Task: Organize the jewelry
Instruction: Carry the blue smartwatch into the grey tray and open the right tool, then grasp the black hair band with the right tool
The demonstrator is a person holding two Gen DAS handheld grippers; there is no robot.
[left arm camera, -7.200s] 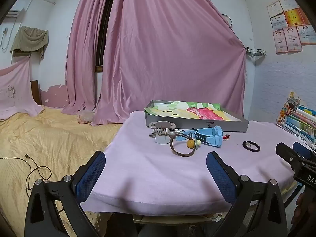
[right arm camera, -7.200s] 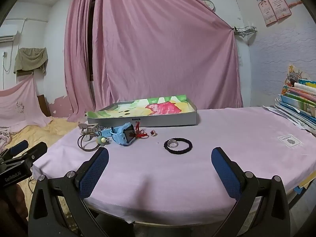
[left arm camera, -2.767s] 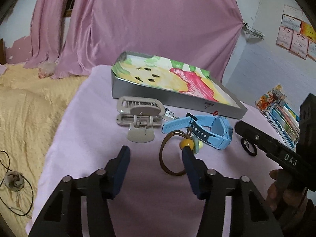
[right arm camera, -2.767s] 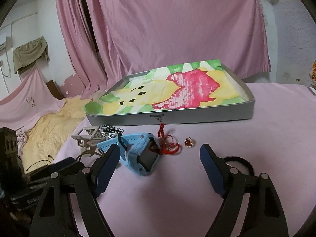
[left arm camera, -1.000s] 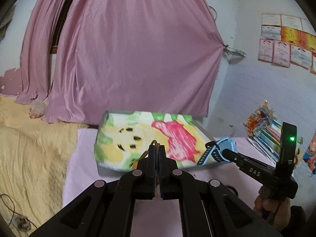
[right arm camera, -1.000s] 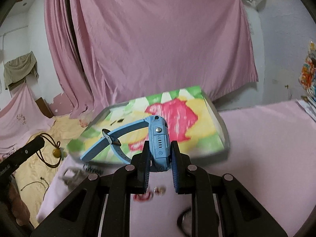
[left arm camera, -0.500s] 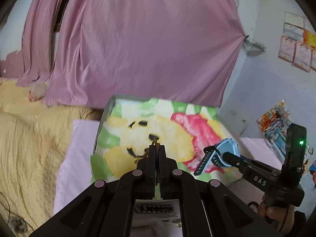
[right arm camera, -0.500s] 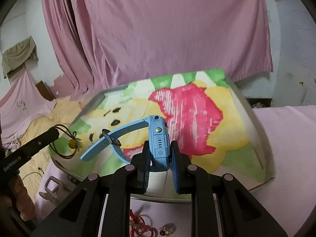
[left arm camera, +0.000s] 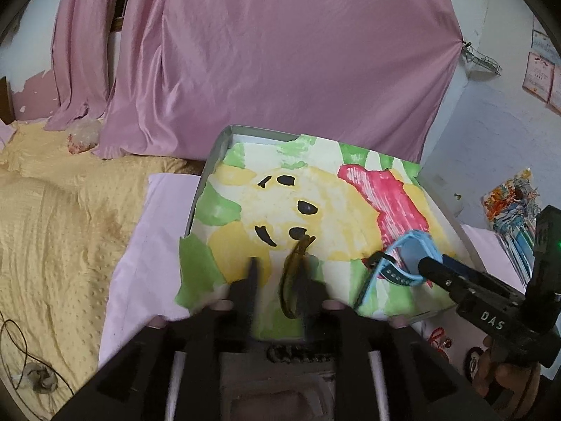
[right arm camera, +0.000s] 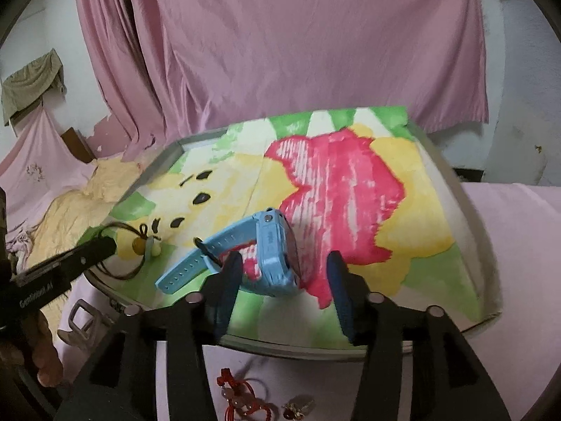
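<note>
Blue watch (right arm camera: 259, 252): lying in the tray (right arm camera: 452, 189), near edge, between the right gripper (right arm camera: 284, 280) fingers, now parting after clamping it. Left gripper (left arm camera: 278, 277) likewise opening, brown hair tie (left arm camera: 292, 277) dropping into the tray's near-left. Both deliveries finishing.

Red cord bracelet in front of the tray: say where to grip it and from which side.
Probably pinch the beaded bunch of the red cord bracelet from straight above: it lies flat on the pink cloth, its loops thin.

Light-blue watch (right arm camera: 270, 249) on yellow, red, green painted tray lining (right arm camera: 403, 217); pink curtains (right arm camera: 298, 35).
</note>
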